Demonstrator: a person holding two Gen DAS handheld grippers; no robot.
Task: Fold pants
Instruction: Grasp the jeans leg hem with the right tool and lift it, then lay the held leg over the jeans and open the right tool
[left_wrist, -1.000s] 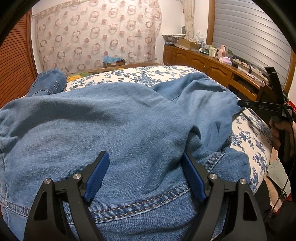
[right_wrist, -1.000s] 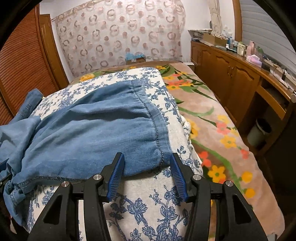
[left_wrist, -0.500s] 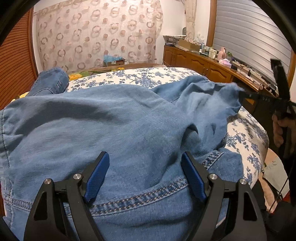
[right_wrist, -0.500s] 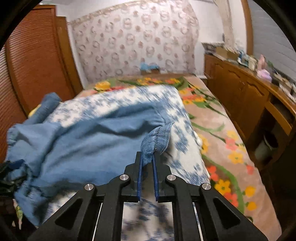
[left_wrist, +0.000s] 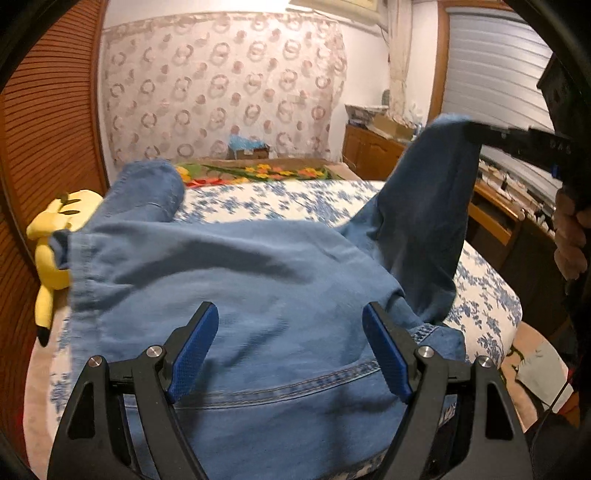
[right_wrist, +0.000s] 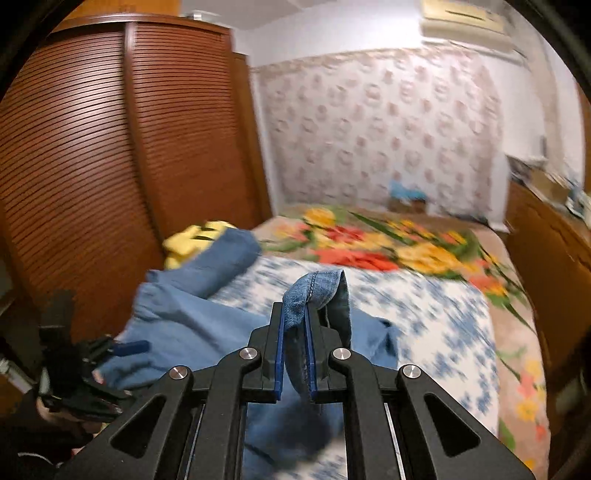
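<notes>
The blue pants (left_wrist: 229, 280) lie on the flowery bed (left_wrist: 280, 199). The right gripper (right_wrist: 294, 328) pinches a hem (right_wrist: 314, 291) tight — lifted at about two o'clock. The left gripper (left_wrist: 290, 347) gapes wide over the waistband — holding nothing.

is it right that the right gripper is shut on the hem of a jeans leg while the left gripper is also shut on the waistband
Not quite. The right gripper is shut on the hem of a jeans leg, but the left gripper is open, its jaws wide apart over the denim near the waistband. The left wrist view shows it.
</notes>
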